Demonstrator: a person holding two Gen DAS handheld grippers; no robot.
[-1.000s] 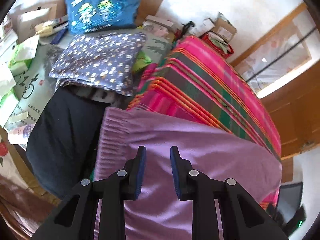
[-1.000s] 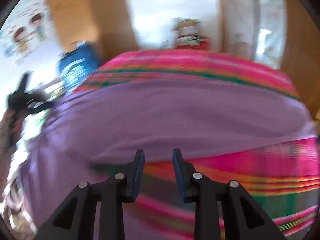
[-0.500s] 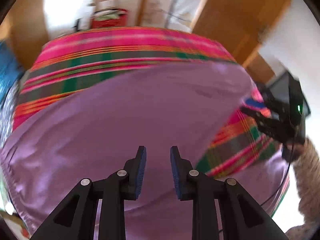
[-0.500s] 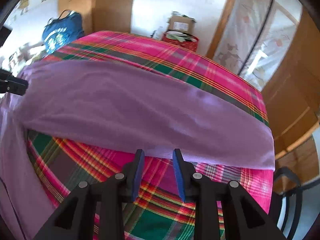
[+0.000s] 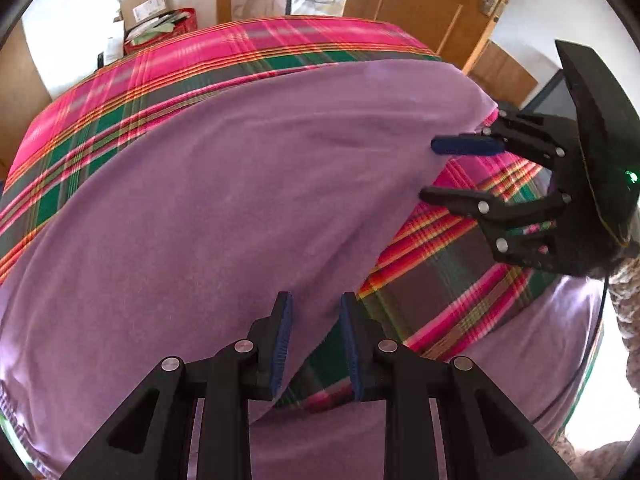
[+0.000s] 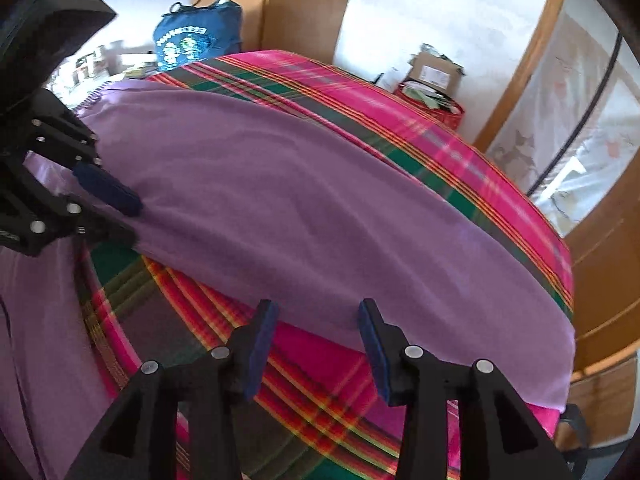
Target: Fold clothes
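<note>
The right gripper [image 6: 316, 342] is spreading its fingers over the folded edge of the soft lilac knit garment [image 5: 224, 208]; the left gripper [image 5: 316, 344] is straddling that edge, fingers parted, on the pink-and-green plaid counter [image 6: 320, 392].

Plaid-covered bed [image 5: 248, 52] w/ purple garment [image 5: 224, 208] spread across it

Garment [image 5: 240, 200] spread across the cloth-covered table [image 5: 452, 276], a folded band lying over the table's middle; left gripper [image 5: 314, 344] and right gripper [image 6: 316, 340] at its near edge; cardboard box [image 5: 146, 2] behind the table.
</note>
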